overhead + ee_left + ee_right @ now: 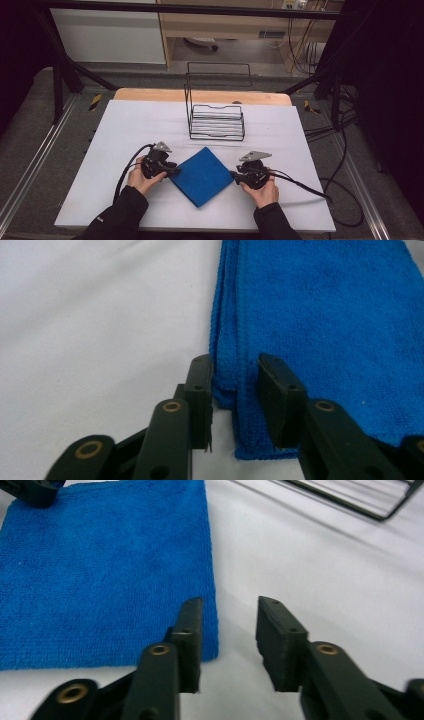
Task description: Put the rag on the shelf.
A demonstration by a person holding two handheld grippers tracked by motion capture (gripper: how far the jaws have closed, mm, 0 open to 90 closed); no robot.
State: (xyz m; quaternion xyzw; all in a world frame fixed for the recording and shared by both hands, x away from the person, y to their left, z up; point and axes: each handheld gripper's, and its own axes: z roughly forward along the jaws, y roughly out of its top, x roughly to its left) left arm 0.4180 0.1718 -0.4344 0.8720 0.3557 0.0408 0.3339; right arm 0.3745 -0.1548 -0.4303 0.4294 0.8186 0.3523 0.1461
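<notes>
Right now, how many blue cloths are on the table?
1. The folded cloth lies between the left gripper and the right gripper, in front of the wire rack.

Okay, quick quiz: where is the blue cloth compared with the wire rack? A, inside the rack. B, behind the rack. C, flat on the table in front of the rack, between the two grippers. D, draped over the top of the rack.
C: the folded blue cloth lies flat on the white table, nearer the person than the wire rack, with the left gripper and right gripper at its opposite corners.

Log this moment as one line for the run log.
left gripper: open, straddling corner of folded blue cloth | right gripper: open at opposite corner | wire rack: behind cloth
</notes>
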